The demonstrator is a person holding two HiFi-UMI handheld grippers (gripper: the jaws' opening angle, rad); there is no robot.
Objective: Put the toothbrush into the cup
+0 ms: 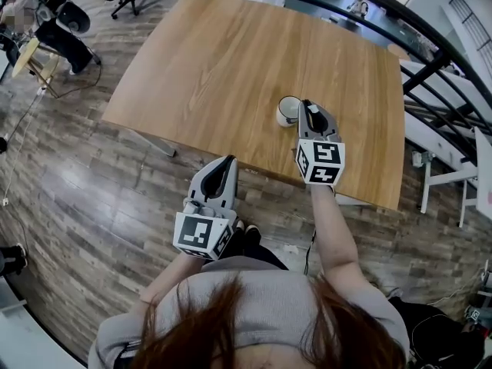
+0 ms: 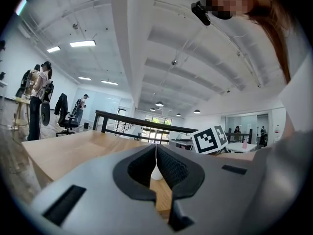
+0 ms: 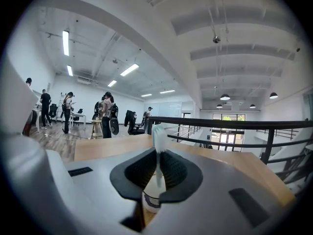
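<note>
Right gripper [image 3: 157, 156] fingers clamped on upright toothbrush [image 3: 158, 133]. Cup [image 3: 152, 199] sits just below and ahead of the fingertips, so insertion is still pending. Left gripper [image 2: 156, 152] fingers together, empty.

Head view: from above the person, facing steeply down on the light wooden worktop [image 1: 231, 68], with the white ceramic cup [image 1: 287, 111] well below. Left gripper view: rides the grey left tool [image 2: 156, 148], facing level across the worktop, the cup small ahead. Right gripper view: on the grey right tool [image 3: 158, 153], just behind the cup. All three share cup and worktop.
</note>
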